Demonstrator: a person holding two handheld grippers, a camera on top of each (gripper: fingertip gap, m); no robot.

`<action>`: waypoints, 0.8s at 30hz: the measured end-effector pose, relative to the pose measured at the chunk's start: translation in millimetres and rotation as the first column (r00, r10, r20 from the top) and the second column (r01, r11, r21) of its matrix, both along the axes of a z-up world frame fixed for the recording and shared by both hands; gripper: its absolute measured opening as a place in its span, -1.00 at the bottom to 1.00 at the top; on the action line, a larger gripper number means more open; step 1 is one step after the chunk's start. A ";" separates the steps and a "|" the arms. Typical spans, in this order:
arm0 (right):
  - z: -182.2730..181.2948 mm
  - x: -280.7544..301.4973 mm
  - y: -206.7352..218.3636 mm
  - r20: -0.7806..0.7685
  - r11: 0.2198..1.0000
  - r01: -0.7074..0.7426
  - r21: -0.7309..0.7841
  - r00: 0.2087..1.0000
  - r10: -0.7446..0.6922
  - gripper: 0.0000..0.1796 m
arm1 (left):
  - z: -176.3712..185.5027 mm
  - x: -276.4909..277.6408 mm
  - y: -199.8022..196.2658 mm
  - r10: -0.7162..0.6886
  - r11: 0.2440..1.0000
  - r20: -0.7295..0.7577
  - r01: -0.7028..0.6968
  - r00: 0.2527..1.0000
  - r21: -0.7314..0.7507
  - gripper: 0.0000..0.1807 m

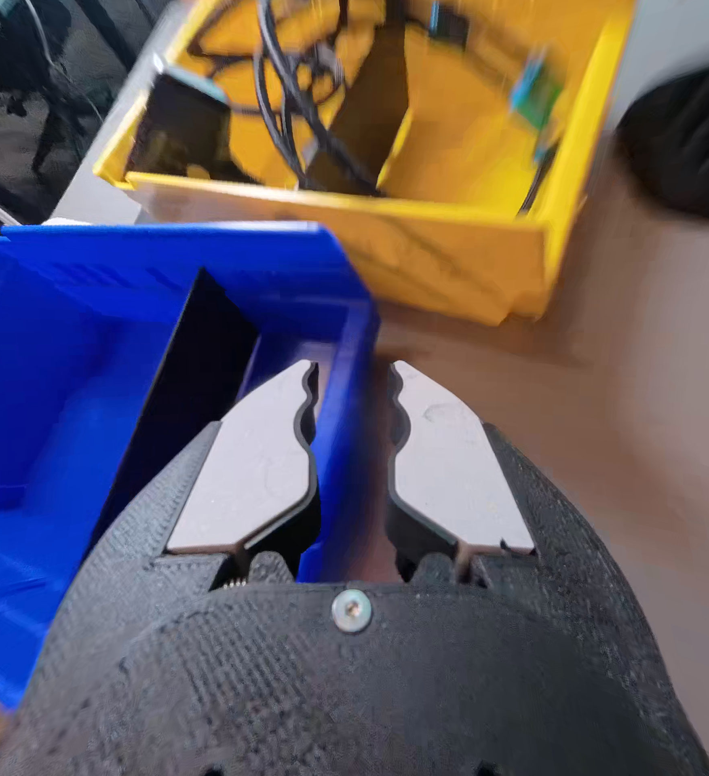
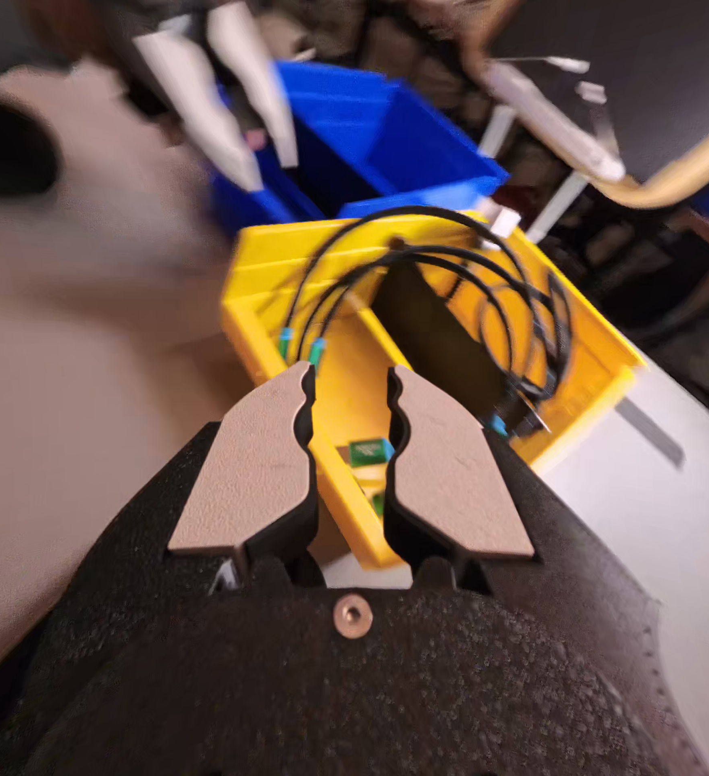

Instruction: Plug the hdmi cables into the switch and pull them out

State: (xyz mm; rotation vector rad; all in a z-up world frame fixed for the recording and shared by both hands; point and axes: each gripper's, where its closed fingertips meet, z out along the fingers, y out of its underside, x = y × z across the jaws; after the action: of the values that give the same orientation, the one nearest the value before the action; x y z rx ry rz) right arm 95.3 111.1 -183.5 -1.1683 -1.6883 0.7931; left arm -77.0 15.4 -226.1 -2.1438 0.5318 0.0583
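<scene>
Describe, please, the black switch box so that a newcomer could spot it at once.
Find the yellow bin beside the blue bin. Left of its dark divider, among looped black cables, sits the switch: the only large black box there, unlike the small green-and-blue plugs.

Brown tabletop (image 1: 596,420) carries blue bin (image 1: 71,378) and yellow bin (image 1: 407,247), side by side, nearly touching. Dark, blurred object (image 1: 689,147) sits beyond yellow bin, identity unclear.
</scene>
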 end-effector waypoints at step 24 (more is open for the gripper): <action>-39.2 36.9 88.4 -0.044 0.751 0.609 -0.254 0.769 -0.638 -0.94 | -5.9 72.9 67.7 0.484 0.784 0.460 -0.602 0.744 0.149 -0.70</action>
State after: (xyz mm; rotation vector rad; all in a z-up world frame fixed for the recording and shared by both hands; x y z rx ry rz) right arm 132.1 199.5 -222.6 -1.6795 -0.9945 0.6141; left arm -4.1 83.1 -232.0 -1.8769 -0.3544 0.0219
